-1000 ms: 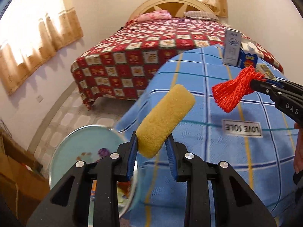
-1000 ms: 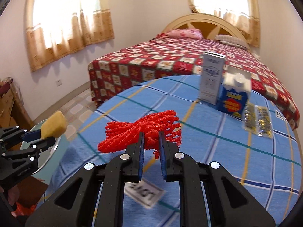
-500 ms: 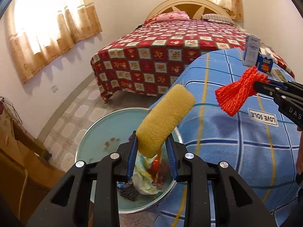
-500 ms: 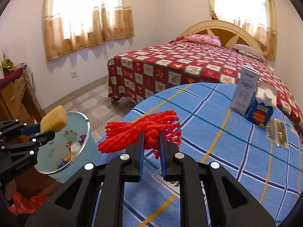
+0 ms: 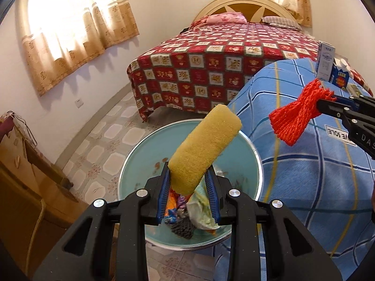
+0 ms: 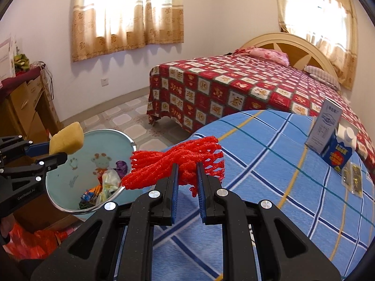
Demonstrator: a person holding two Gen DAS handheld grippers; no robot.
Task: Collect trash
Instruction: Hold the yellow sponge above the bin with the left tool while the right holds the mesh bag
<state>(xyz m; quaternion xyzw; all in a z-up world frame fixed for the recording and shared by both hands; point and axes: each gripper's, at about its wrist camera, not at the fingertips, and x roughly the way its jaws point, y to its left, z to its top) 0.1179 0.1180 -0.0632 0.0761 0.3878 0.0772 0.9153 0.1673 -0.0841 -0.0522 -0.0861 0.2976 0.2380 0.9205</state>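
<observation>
a: over the teal bin [image 5: 136, 161], the left claw [image 5: 188, 185] is clamped on a yellow sponge [image 5: 204, 147], hanging right above the wrappers inside.

b: and the right claw [image 6: 187, 182]?

a: closed on a red mesh net [image 6: 175, 164], above the table [image 6: 269, 164] edge, just beside the bin's rim, cartons [image 6: 332, 135] standing well behind.
</observation>
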